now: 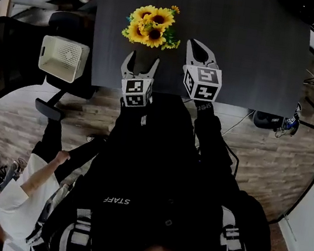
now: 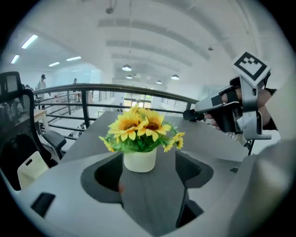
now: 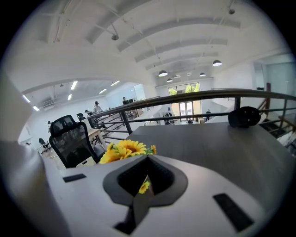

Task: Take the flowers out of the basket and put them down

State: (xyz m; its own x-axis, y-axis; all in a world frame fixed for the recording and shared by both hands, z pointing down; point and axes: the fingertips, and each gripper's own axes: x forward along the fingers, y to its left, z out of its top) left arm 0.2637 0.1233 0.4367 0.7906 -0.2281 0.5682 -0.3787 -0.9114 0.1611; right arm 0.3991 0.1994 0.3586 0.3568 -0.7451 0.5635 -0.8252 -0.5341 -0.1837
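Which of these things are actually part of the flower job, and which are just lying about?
Part of the job:
- sunflowers in a white pot, standing on the table
- white basket, off the table's left edge
- left gripper, open
- right gripper, shut and empty

Just lying about:
- black office chair
- black round object at the table's far end
- bystander in white
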